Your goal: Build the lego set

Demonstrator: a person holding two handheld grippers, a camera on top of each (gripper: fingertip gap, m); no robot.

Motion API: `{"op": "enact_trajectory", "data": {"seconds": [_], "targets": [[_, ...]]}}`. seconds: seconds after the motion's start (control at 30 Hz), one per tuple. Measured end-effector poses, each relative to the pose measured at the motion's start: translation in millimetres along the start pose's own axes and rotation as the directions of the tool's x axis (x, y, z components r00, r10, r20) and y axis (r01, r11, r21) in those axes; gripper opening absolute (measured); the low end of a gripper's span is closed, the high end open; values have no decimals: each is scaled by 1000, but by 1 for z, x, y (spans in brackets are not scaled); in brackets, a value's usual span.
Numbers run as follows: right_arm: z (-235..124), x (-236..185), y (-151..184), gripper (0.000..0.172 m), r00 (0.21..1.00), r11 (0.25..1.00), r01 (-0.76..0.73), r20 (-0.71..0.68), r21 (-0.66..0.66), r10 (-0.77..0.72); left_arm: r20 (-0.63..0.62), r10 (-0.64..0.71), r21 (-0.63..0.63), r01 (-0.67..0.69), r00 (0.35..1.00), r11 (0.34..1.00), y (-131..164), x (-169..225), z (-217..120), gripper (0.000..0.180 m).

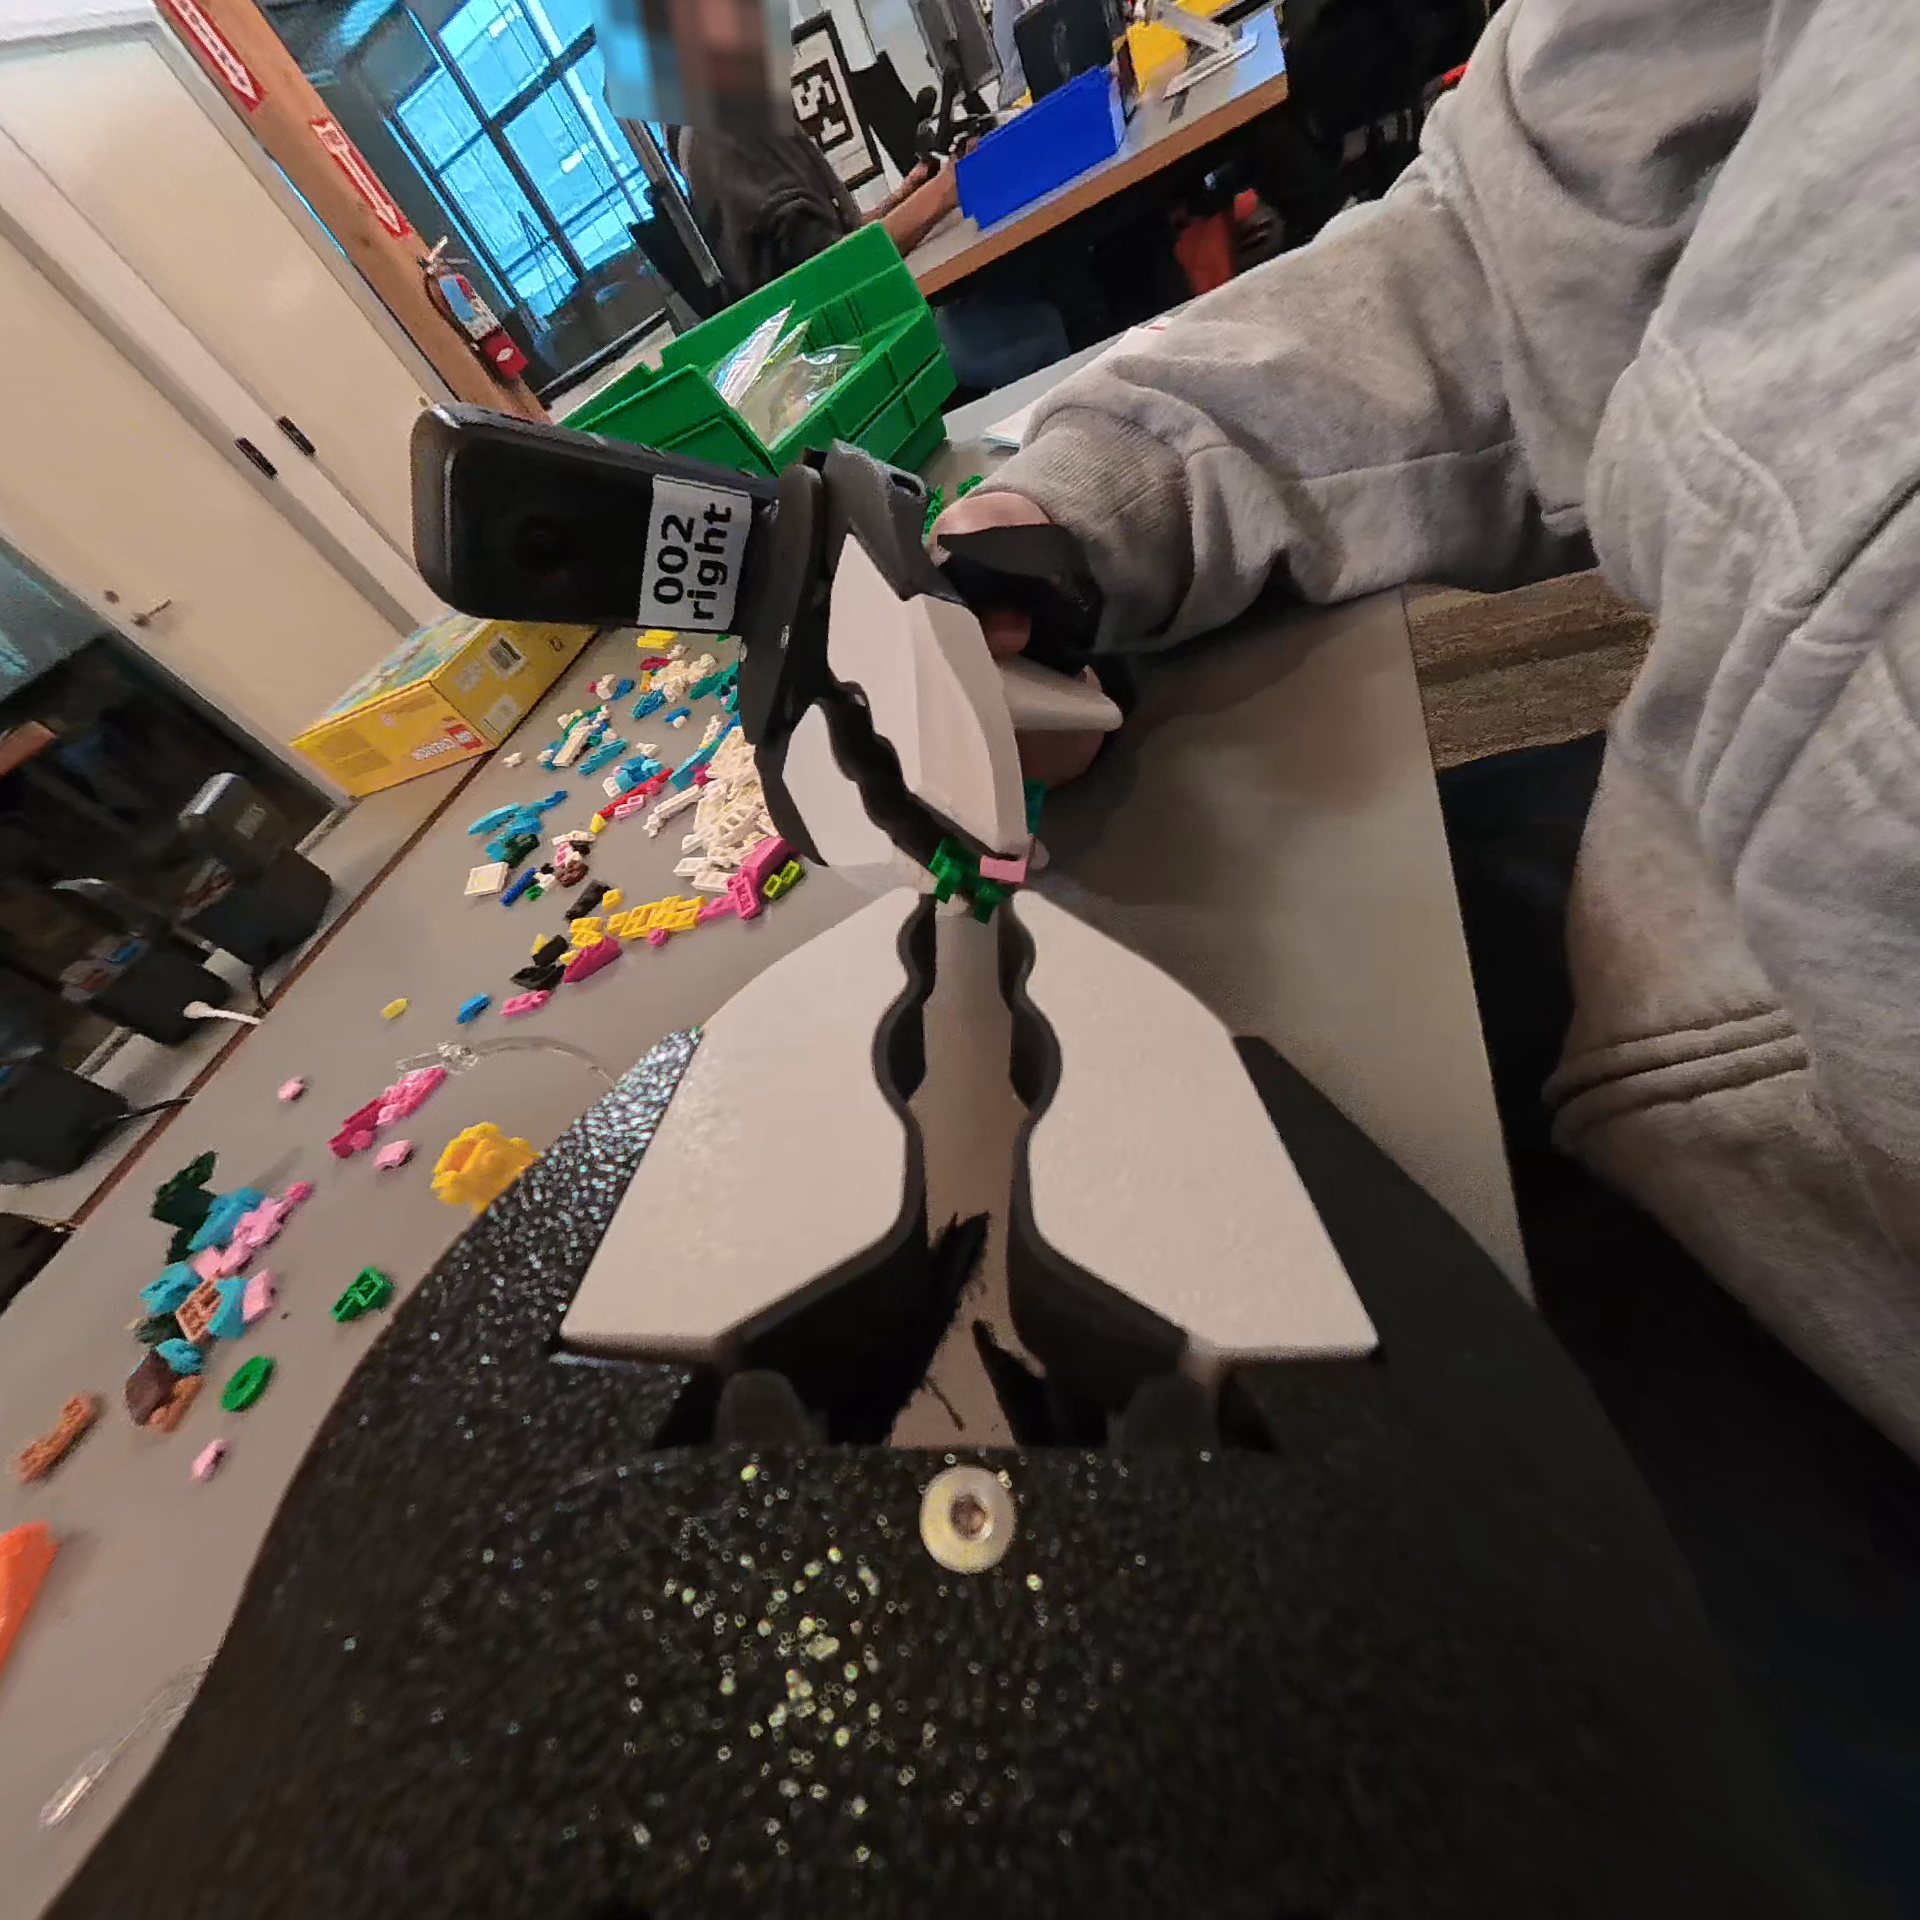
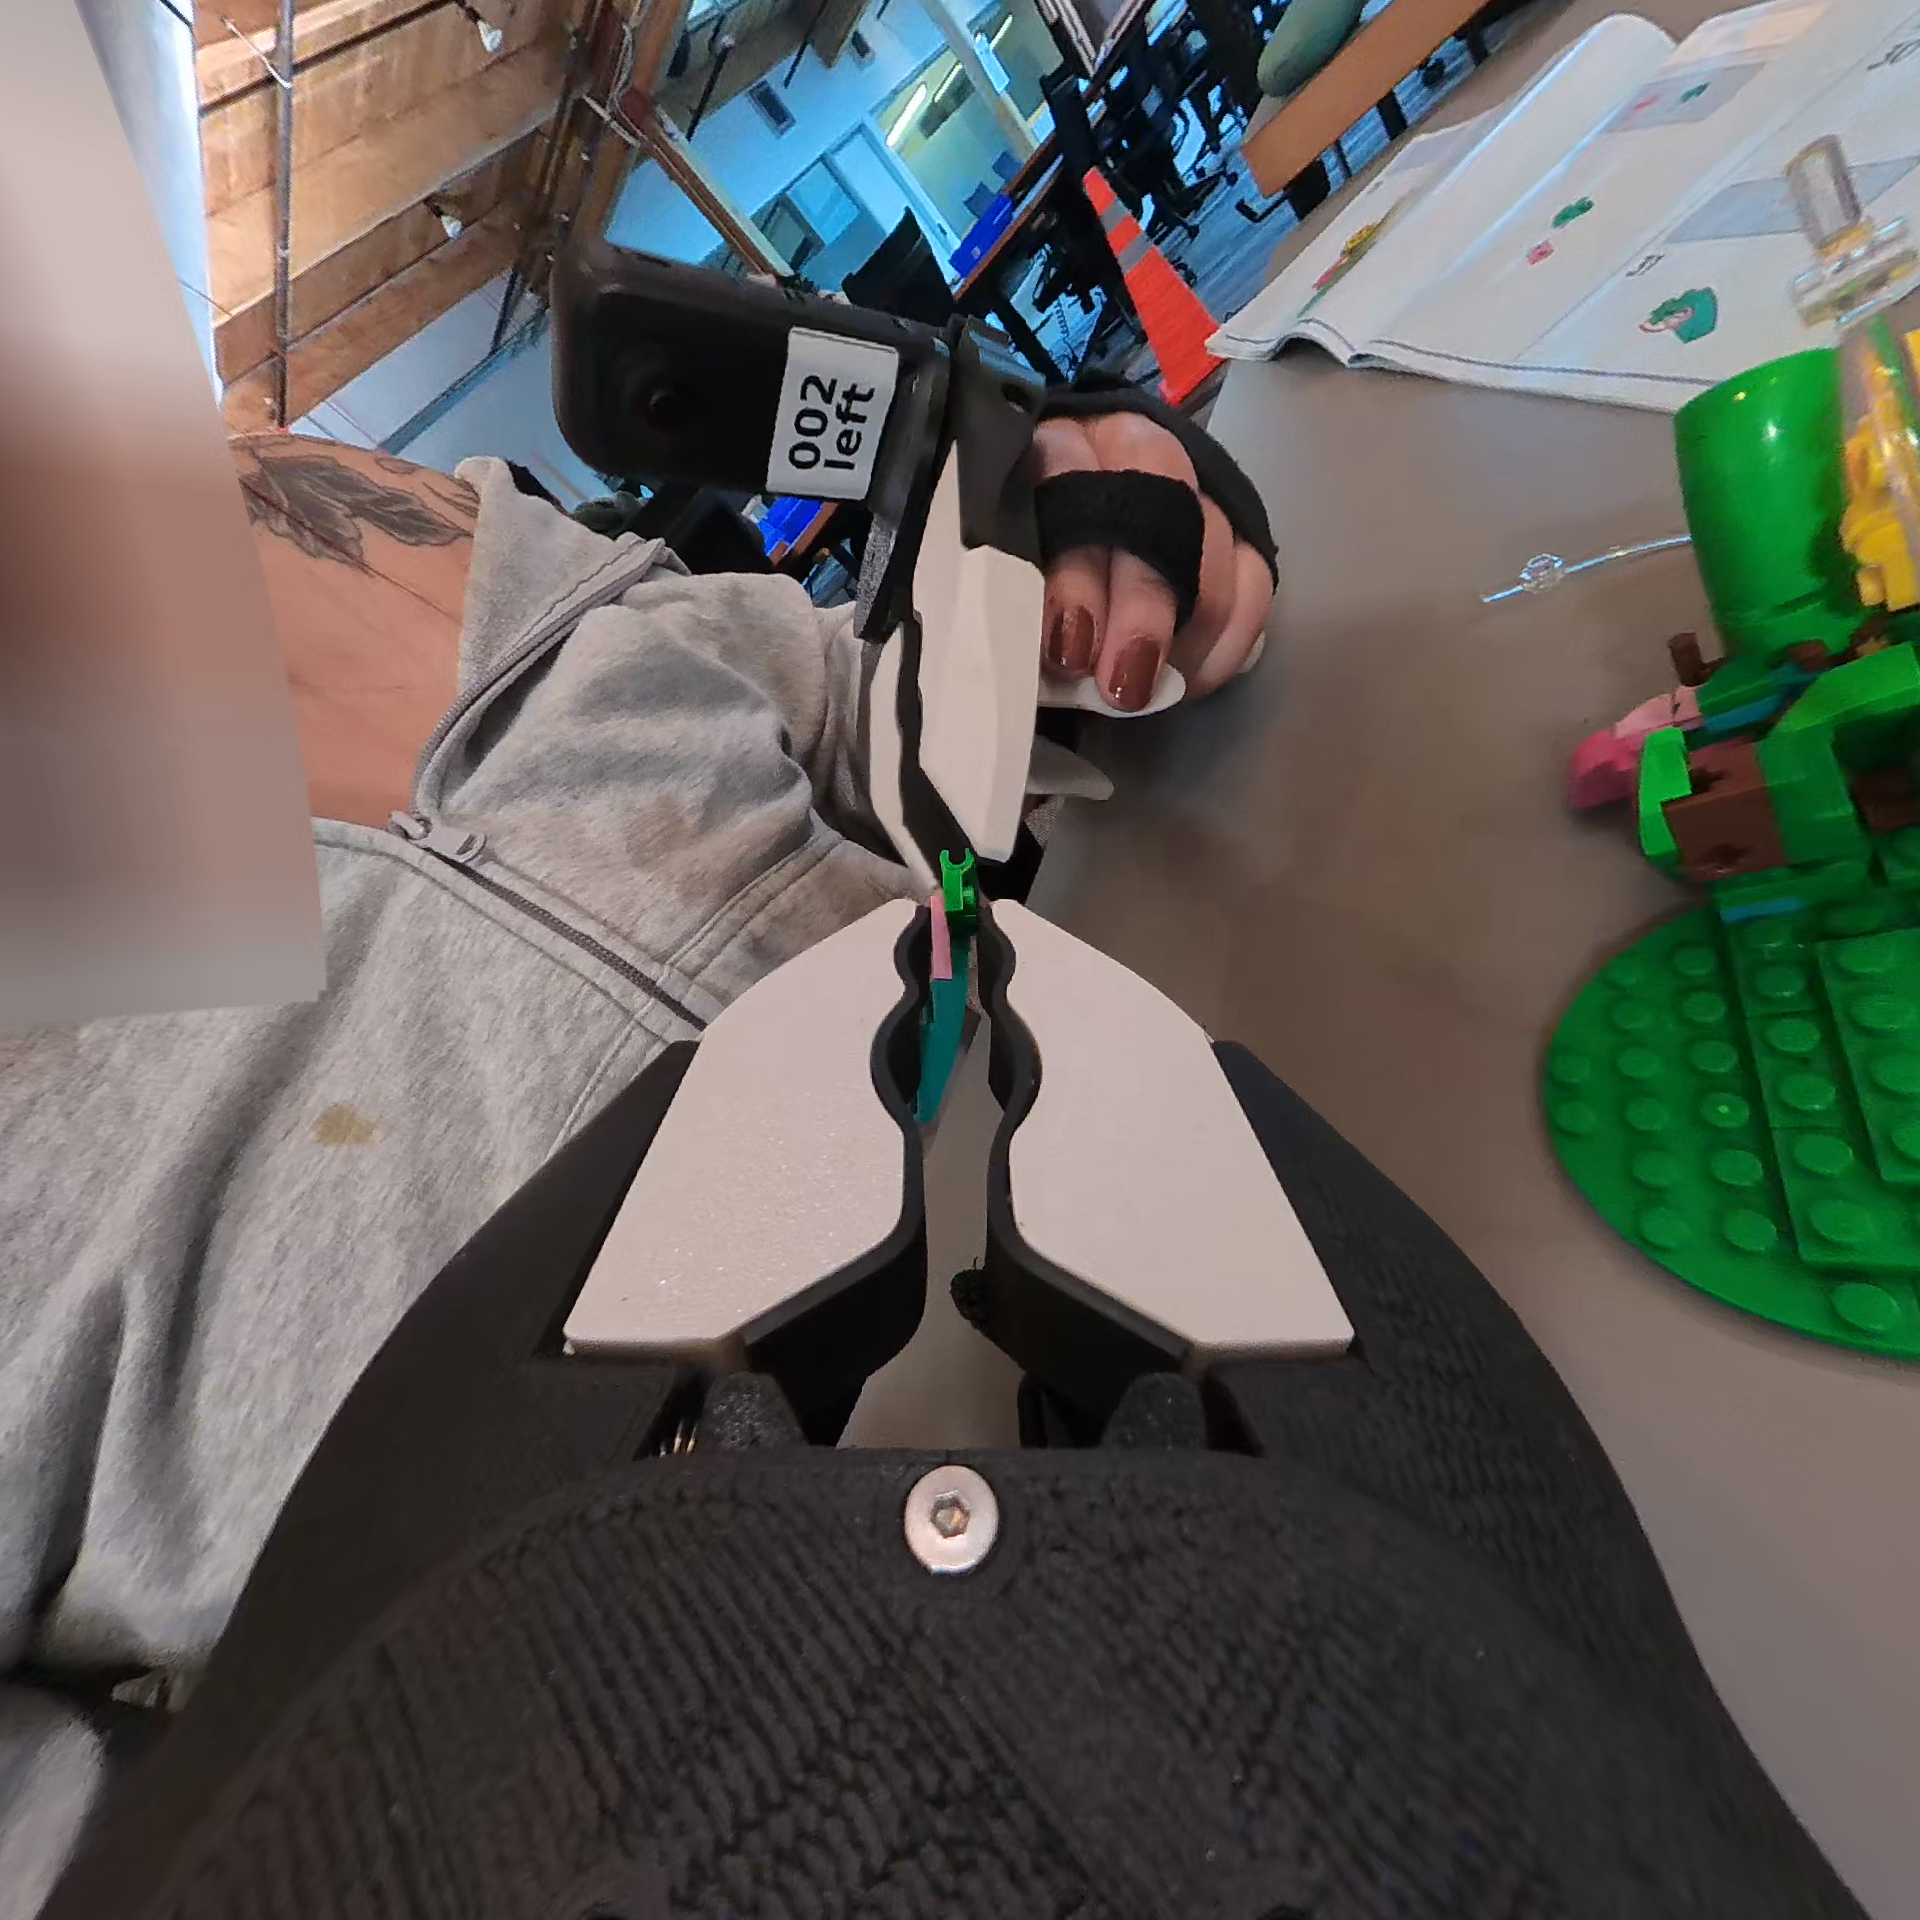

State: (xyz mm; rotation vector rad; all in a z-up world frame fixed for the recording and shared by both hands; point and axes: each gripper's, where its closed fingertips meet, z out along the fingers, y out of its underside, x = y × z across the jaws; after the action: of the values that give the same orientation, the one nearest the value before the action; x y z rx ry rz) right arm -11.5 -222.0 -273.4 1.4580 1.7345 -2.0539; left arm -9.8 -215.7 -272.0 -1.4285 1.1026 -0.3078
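Right claw (image 2: 951, 914) pinches a small brick assembly (image 2: 948, 997), teal plate w/ pink tile & green clip piece. Left claw (image 1: 961, 909), narrow, tip-to-tip w/ right claw, grips the green clip end (image 1: 961, 878). Green brick model (image 2: 1766, 987) sits right of the right claw on the bench (image 2: 1351, 831); loose bricks (image 1: 623, 831) lie left of the left claw.

Two tongs meet tip to tip over a grey worktop (image 2: 1351, 935)

The right tongs (image 2: 951, 935) pinch a small brick stack (image 2: 948, 997) — teal, pink and green pieces — between their pads. The left tongs (image 2: 951, 852), held in a hand (image 2: 1132, 582) with a black strap, come in from above, tips nearly together at the stack's green clip (image 2: 958, 873). Right of them stands a green brick model (image 2: 1766, 935) on a round studded base — beyond it, an open booklet (image 2: 1558, 208).
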Motion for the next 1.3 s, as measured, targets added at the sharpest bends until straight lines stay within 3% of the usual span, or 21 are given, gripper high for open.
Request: {"op": "enact_trajectory", "data": {"seconds": [0.13,0.27,0.43,0.57,0.73,1.3], "targets": [[0,3,-1,6,1000,1000,3,-17,7,-3,12,1,-7,-1,1000,1000,2,-2,-1,12],[-2,7,-1,6,997,1000,27,-66,-7,-28,4,31,-17,-31,1000,999,2,2,2,29],[3,8,7,6,998,998,23,-63,-53,-27,19,124,-55,-123,992,991,6,5,5,16],[3,9,7,6,998,998,24,-64,-49,-27,15,105,-64,-104,994,993,8,3,4,14],[-2,18,2,6,990,998,55,-129,-36,-59,31,-22,-97,25,999,995,16,-4,6,13],[-8,14,-21,6,973,979,169,-175,111,-148,24,-364,39,363,931,931,6,-22,2,11]]}}
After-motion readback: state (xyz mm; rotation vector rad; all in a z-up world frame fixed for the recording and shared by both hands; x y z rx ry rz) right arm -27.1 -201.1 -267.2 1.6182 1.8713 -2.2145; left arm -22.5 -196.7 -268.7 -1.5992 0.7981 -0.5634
